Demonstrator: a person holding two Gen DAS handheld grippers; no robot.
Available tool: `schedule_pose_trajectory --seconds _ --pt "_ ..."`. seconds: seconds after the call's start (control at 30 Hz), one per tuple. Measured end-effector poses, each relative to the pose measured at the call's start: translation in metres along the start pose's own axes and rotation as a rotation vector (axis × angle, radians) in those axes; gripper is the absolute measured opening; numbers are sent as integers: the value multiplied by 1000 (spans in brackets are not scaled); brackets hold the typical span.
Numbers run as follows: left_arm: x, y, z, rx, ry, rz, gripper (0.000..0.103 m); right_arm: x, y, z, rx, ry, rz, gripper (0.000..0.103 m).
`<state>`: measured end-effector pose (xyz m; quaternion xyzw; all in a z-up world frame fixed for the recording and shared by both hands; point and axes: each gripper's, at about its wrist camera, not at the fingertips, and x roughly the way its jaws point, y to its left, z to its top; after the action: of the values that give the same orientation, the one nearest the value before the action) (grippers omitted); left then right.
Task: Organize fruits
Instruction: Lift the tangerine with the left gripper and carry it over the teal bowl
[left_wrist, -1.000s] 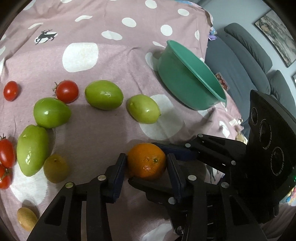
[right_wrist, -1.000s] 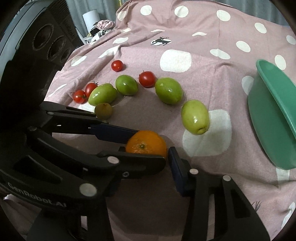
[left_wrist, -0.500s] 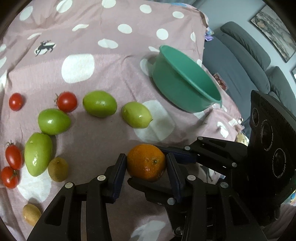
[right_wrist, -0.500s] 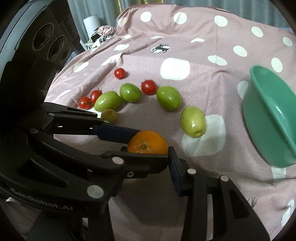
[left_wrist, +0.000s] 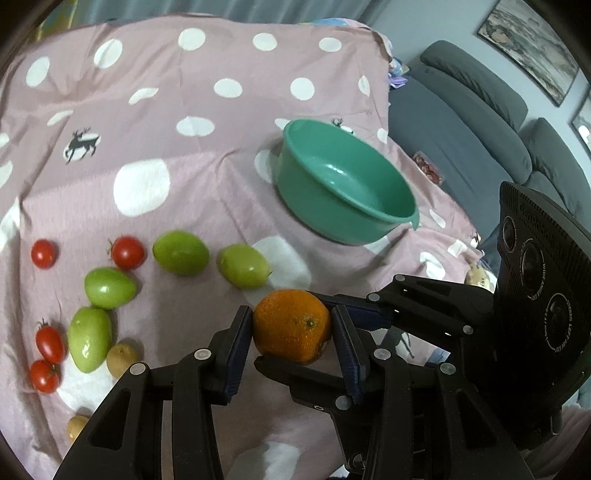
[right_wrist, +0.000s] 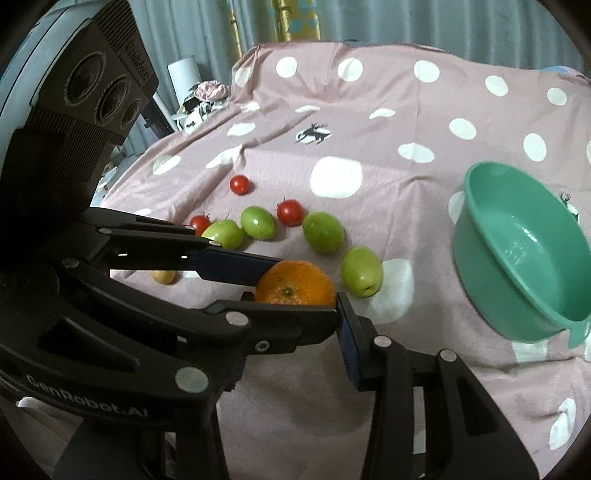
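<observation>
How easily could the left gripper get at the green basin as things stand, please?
Probably yes. The left gripper, shut on the orange, faces the basin across bare cloth. However, the right gripper also seems clamped on the orange, so both may have to move together.

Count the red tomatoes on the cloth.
4, seen from the left wrist: one far left, one beside the green fruits, and two at the near left edge. Others may be hidden outside the view.
</observation>
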<state>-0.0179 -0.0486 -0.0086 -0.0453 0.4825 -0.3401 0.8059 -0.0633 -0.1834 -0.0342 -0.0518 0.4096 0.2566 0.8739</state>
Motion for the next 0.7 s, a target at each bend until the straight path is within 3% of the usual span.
schedule_pose_trajectory --seconds 0.7 --pt "-1 -42 36 127 -47 20 44 -39 -27 11 20 -125 -66 43"
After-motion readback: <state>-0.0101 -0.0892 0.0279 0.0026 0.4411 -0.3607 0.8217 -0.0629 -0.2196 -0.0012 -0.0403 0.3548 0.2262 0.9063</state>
